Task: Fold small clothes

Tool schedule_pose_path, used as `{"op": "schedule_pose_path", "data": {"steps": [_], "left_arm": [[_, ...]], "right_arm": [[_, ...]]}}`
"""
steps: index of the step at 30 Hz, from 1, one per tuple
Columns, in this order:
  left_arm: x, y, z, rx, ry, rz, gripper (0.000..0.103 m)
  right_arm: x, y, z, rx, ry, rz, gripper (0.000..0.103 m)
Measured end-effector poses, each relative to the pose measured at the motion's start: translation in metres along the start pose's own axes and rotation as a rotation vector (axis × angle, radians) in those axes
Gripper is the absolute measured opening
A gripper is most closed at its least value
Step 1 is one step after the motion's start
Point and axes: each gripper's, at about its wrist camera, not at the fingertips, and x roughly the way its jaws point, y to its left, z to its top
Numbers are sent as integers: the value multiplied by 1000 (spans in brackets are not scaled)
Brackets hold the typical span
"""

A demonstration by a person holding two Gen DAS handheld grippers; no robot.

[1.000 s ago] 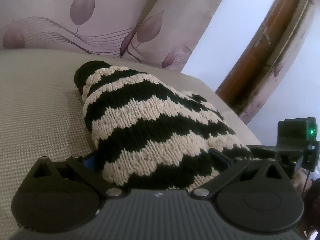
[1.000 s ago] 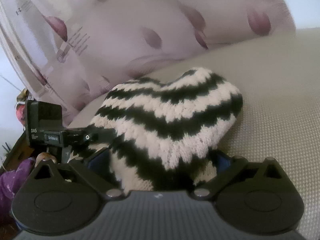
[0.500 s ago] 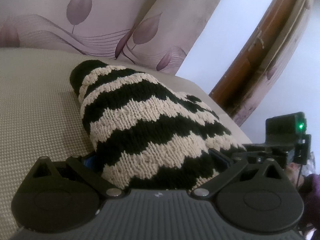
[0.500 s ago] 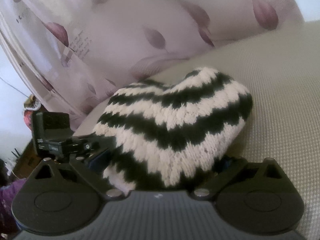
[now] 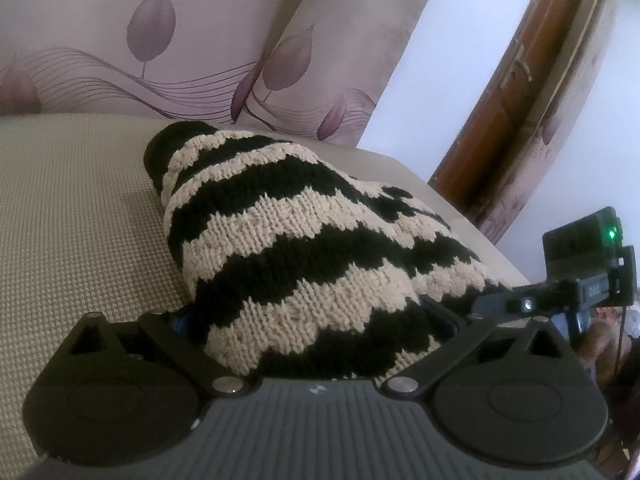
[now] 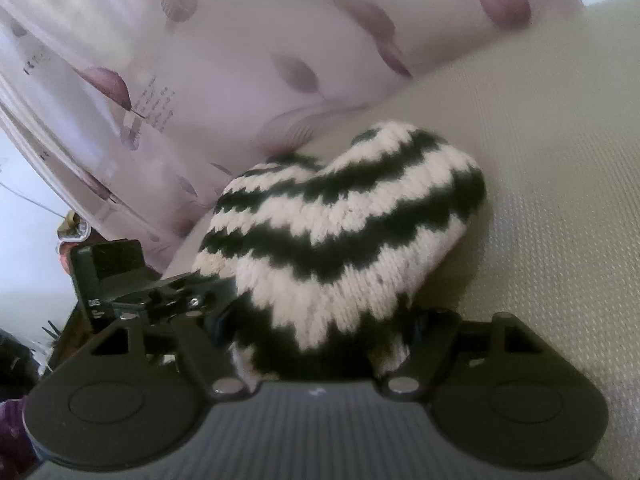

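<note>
A knitted garment with black and cream zigzag stripes (image 5: 304, 240) lies bunched on a beige woven surface (image 5: 72, 208). Its near edge fills the space between the fingers of my left gripper (image 5: 316, 320), which is shut on it; the fingertips are hidden under the knit. In the right wrist view the same garment (image 6: 344, 232) rises in a hump, and my right gripper (image 6: 316, 328) is shut on its other near edge. Each gripper shows at the side of the other's view: the right one (image 5: 576, 280), the left one (image 6: 132, 284).
A curtain with purple leaf prints (image 5: 168, 52) hangs behind the surface. A brown wooden door frame (image 5: 516, 92) stands at the right. The beige surface (image 6: 560, 184) extends to the right of the garment in the right wrist view.
Both grippers have shifted with the garment held. The hump of knit has moved up and right in the right wrist view, and the other gripper sits lower in each view.
</note>
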Motion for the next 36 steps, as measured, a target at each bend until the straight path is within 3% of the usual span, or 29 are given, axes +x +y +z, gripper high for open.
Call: {"op": "schedule_pose_path", "data": {"steps": [7, 15, 26, 36], "left_arm": [[-1, 0, -2, 11, -5, 19, 103], [0, -4, -5, 32, -14, 36, 100], [2, -3, -6, 32, -18, 34, 101], [-4, -6, -8, 50, -40, 38, 93]], "right_arm": [[10, 13, -1, -67, -21, -55, 77], [11, 24, -8, -128, -39, -109, 64], [13, 18, -7, -92, -31, -85, 69], [11, 27, -12, -122, -68, -124, 63]]}}
